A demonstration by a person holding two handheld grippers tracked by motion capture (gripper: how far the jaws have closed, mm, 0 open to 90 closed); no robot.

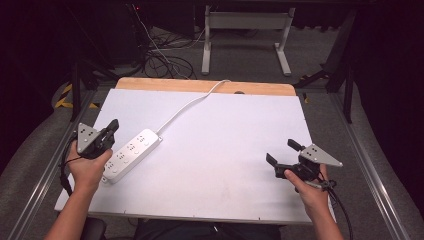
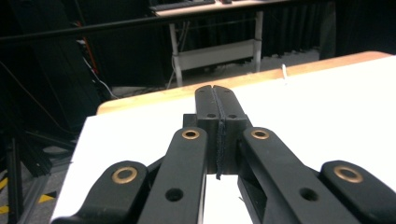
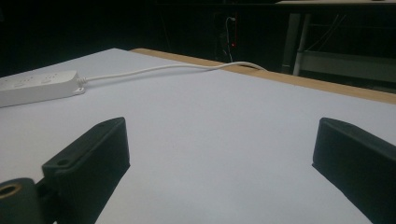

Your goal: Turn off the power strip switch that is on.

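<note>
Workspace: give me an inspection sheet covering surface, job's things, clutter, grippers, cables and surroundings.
Surface: white board on a table, with a wooden strip showing along its far edge.
Job's things: white power strip lying flat at the board's left, sockets up, nothing plugged in.
Clutter: nothing seen.
Grippers: left gripper held beside the power strip's near end, jaws shut and empty; right gripper held at the board's right, jaws open and empty.
Cables: the strip's white cord runs to the far edge and drops over it; a black cable trails from the right gripper.
Surroundings: dark room, tangled floor cables, a grey table frame behind.
</note>
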